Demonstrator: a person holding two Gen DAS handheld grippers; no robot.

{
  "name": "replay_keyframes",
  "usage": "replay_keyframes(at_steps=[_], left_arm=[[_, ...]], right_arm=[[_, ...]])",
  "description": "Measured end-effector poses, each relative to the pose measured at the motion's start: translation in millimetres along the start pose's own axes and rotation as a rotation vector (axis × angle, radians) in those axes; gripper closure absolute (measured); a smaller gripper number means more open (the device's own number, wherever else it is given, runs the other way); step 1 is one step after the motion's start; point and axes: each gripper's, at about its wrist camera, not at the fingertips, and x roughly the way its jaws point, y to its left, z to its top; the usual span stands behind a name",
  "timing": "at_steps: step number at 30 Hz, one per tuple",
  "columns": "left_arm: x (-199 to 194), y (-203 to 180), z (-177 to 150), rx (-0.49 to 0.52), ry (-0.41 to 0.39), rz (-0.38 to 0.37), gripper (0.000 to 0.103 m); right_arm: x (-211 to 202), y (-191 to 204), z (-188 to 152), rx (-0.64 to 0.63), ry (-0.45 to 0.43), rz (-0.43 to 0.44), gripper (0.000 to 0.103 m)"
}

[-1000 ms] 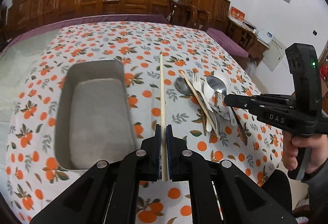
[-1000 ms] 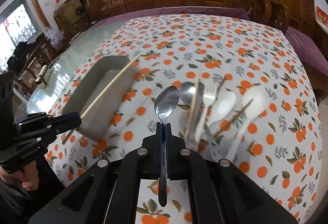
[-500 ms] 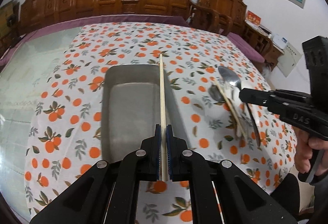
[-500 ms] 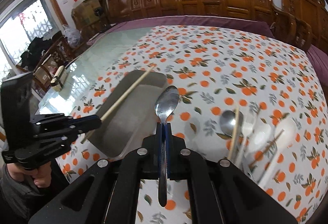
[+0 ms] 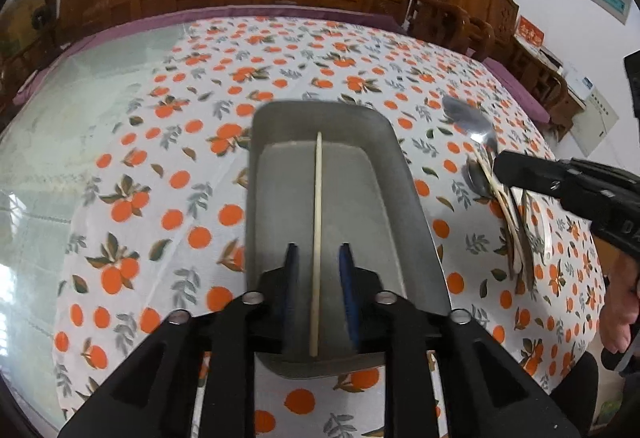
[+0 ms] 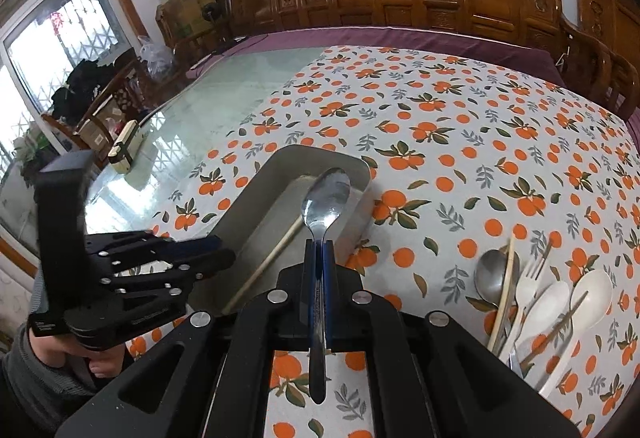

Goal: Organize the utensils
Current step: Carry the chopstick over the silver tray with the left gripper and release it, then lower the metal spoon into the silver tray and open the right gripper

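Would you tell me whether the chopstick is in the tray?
In: the chopstick lies along the grey tray, loose between the opening left gripper.

Glossy metal spoon (image 6: 326,197) (mirror-bright), matt grey tray (image 5: 404,197).

Counting utensils: seven clear pieces, one tray.
One metal spoon (image 6: 326,197) is sitting in the right tongs (image 6: 316,246), a second metal spoon (image 6: 494,274) is lying to their right with two white spoons (image 6: 556,302) and one white fork (image 6: 528,286); two pale chopsticks (image 6: 276,252), one grey tray (image 6: 248,205) ahead.

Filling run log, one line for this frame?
left gripper: opening, chopstick over tray | right gripper: shut on spoon
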Motion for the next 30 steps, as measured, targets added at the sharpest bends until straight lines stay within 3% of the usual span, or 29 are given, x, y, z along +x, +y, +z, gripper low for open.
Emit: replay_keyframes(at_steps=[5, 11, 16, 23, 30], left_arm=[[-26.1, 10.2, 8.9, 0.019, -0.082, 0.065, 0.074], [-44.3, 26.8, 14.6, 0.007, -0.12, 0.081, 0.074], [-52.0, 40.3, 16.2, -0.016, -0.133, 0.081, 0.074], [-53.8, 42.7, 16.6, -0.025, -0.138, 0.067, 0.073], [-54.0, 41.4, 16.1, -0.028, -0.136, 0.069, 0.073]], right_arm=[[9.3, 8.9, 7.9, 0.004, 0.002, 0.01, 0.099], [29.4, 23.7, 18.0, 0.014, 0.005, 0.035, 0.099], [55.0, 31.3, 24.5, 0.041, 0.017, 0.052, 0.099], [96.0, 42.5, 11.9, -0.006, 0.082, -0.002, 0.099], [92.2, 38.5, 8.5, -0.021, 0.067, -0.016, 0.097]])
